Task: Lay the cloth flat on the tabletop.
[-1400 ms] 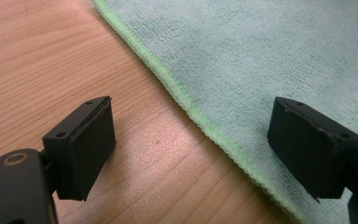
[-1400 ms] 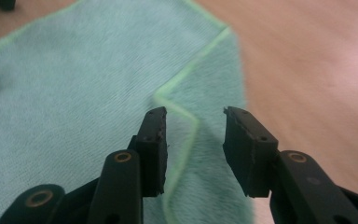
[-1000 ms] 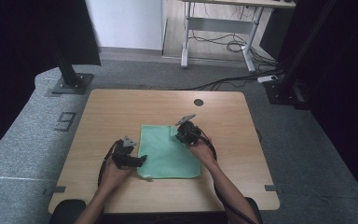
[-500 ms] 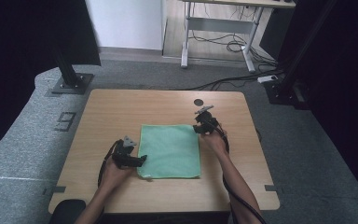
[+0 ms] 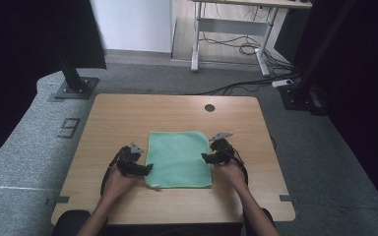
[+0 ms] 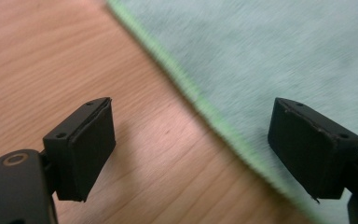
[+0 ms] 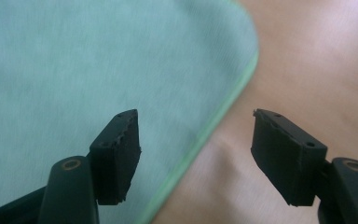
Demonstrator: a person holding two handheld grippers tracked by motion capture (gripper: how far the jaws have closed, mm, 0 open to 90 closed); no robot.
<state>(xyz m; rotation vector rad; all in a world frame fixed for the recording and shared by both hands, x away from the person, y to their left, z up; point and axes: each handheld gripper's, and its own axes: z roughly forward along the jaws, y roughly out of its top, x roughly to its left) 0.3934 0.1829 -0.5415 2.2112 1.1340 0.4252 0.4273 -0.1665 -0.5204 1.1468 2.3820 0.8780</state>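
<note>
High overhead, gripper views close, sharing cloth [image 5: 179, 158]

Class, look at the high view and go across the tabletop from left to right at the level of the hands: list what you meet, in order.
Bare table → left gripper → green cloth → right gripper → bare table again.

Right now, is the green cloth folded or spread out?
Spread out: the green cloth lies flat as one square layer on the table, with no fold visible from the high view.
</note>
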